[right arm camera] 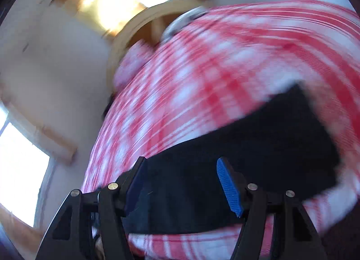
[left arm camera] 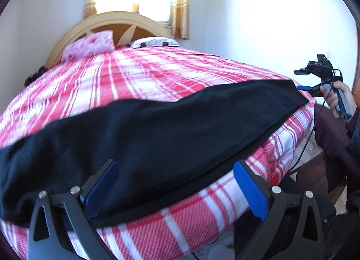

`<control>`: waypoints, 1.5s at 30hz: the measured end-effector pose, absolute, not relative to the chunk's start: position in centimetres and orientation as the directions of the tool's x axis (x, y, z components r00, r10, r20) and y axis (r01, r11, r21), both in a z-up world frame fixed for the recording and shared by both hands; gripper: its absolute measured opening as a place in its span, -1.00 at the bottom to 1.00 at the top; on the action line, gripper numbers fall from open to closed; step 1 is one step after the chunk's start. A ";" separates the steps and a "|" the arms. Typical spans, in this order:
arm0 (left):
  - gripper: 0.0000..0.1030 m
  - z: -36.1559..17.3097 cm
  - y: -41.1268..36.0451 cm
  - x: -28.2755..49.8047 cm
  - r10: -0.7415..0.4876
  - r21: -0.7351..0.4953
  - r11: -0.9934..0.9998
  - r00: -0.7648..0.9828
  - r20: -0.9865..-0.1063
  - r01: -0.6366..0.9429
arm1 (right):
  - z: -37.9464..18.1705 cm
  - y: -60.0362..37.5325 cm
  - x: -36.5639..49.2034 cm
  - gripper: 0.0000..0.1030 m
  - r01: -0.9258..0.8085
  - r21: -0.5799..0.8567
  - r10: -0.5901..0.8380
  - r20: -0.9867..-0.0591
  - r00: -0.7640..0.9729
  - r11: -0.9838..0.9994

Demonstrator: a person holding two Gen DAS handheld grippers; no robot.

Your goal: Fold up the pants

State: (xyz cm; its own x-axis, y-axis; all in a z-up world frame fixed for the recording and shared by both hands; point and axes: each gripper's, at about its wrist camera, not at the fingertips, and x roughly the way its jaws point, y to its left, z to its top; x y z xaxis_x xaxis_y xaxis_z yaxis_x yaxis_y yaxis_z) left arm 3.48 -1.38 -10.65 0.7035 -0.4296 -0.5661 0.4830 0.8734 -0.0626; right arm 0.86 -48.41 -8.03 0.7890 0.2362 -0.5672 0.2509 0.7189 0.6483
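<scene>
Both tools spread at the near edge of the pants, nothing pinched yet.

The black pants [left arm camera: 157,134] lie flat along the bed [left arm camera: 157,75] edge nearest you. Your left tool [left arm camera: 175,185] gapes over the near hem, and your right tool [right arm camera: 182,183] gapes over the other end. That view is smeared, so you risk closing on a single layer or the plaid cover, and the pants may slide off the edge.
</scene>
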 end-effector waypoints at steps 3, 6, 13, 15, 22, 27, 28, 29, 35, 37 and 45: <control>0.97 -11.0 -2.1 4.2 -0.438 -0.056 0.862 0.683 -0.585 0.504 | -9.6 -52.8 -3.0 0.27 0.375 0.700 0.146 -0.562 0.814 0.608; 0.93 -11.7 -2.6 5.0 -0.449 -0.087 0.857 0.652 -0.611 0.508 | -10.4 -55.2 -5.7 0.27 0.498 0.650 0.016 -0.617 0.786 0.574; 0.93 -12.0 -3.5 5.0 -0.448 -0.095 0.858 0.646 -0.618 0.505 | -12.3 -55.6 -4.2 0.27 0.509 0.630 0.022 -0.641 0.768 0.587; 0.93 -12.1 -3.5 4.9 -0.447 -0.094 0.859 0.649 -0.615 0.503 | -12.0 -55.1 -3.3 0.27 0.500 0.585 -0.002 -0.648 0.761 0.639; 0.94 -12.4 -3.7 4.6 -0.440 -0.078 0.862 0.662 -0.607 0.501 | -11.5 -54.6 -0.5 0.21 0.459 0.498 -0.029 -0.654 0.756 0.735; 0.94 -12.4 -3.6 4.6 -0.442 -0.084 0.863 0.663 -0.605 0.498 | -11.2 -52.8 0.1 -0.75 0.378 0.465 0.033 -0.664 0.747 0.801; 0.94 -12.3 -3.6 4.7 -0.445 -0.091 0.863 0.662 -0.604 0.497 | -11.0 -52.5 -0.1 -0.75 0.359 0.475 0.050 -0.654 0.755 0.804; 0.94 -12.3 -3.5 4.7 -0.448 -0.098 0.863 0.661 -0.603 0.495 | -10.5 -52.0 -0.3 -0.76 0.337 0.471 0.056 -0.644 0.763 0.815; 0.94 -11.8 -2.7 4.7 -0.468 -0.156 0.865 0.656 -0.592 0.476 | -6.3 -48.0 -0.5 -0.77 0.225 0.474 0.102 -0.570 0.815 0.852; 0.94 -11.7 -2.3 4.6 -0.473 -0.176 0.866 0.655 -0.589 0.468 | -4.8 -45.9 -0.3 -0.77 0.177 0.465 0.125 -0.547 0.828 0.867; 0.94 -10.7 -0.3 4.2 -0.475 -0.216 0.875 0.678 -0.561 0.434 | -1.1 -34.5 3.1 -0.77 -0.047 0.352 0.245 -0.543 0.803 0.935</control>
State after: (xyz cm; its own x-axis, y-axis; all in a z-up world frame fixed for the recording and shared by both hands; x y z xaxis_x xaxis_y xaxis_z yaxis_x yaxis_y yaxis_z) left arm 4.25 -0.30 -10.70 0.6776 -0.4750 -0.5614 0.4342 0.8746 -0.2160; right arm 3.06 -34.45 -1.14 0.8031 0.2447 -0.5433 -0.0465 0.9347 0.3524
